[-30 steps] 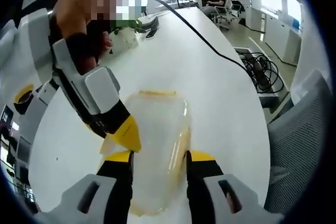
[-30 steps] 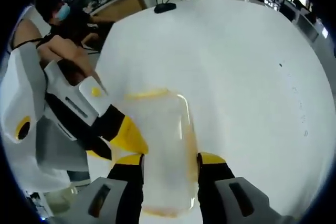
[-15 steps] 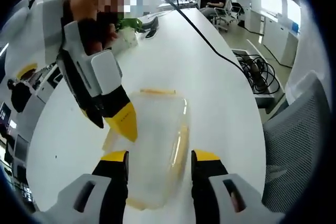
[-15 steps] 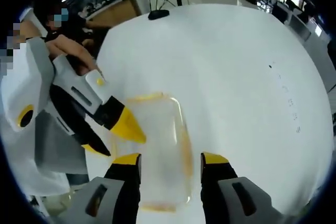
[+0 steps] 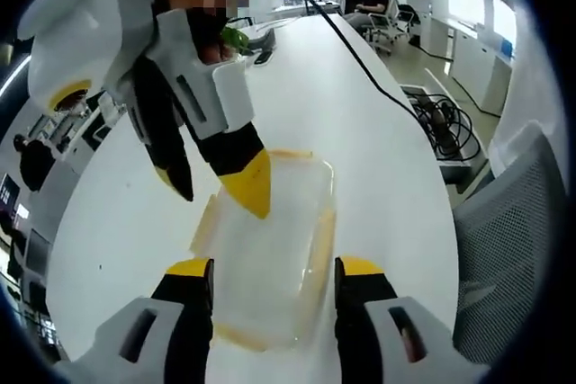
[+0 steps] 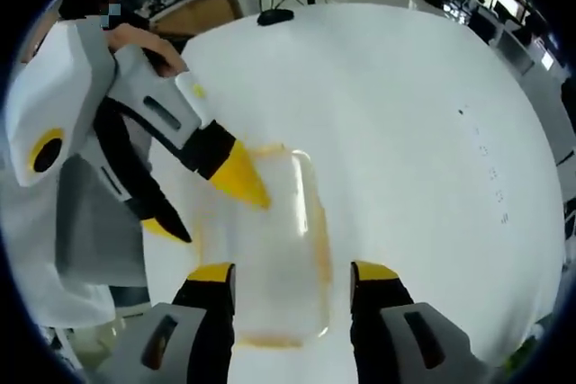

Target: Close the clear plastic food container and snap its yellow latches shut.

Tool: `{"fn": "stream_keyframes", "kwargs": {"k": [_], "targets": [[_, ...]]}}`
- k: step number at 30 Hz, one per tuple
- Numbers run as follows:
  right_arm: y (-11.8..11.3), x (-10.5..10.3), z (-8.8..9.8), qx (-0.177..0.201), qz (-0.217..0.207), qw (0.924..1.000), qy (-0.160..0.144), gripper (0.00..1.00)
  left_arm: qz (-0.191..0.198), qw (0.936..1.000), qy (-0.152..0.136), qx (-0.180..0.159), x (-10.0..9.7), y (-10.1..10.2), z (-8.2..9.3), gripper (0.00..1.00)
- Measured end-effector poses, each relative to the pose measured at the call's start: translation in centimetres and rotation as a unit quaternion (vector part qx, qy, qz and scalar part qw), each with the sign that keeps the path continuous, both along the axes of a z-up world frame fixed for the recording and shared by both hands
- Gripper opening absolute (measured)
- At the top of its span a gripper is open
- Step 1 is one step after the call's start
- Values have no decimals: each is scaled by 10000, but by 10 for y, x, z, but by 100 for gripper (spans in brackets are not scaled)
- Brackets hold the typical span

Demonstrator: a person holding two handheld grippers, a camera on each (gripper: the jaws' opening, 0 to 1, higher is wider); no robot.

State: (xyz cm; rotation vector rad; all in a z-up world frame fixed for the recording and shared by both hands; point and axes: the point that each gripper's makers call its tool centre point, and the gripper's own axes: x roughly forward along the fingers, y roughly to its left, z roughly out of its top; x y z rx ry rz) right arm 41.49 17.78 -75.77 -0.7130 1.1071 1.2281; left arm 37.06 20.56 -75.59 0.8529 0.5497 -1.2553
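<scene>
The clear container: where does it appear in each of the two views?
Left gripper view: the container lies low in the centre, between the view's own jaws.
Right gripper view: the container lies low in the centre too.
Shared landmark: the white table under it.

Container: near left corner hidden behind left hand-held gripper jaw; latch state unclear. Far rim partly covered by right hand-held gripper. Desk cut off by edge.
</scene>
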Motion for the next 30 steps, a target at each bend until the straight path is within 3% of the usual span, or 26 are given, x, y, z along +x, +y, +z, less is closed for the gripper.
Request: {"fn": "stream_keyframes", "kwargs": {"k": [30], "targets": [[-16,-28,-3,-254,33,9992,-315,62,-216,9992,149,314,20,10,-2,71]]}}
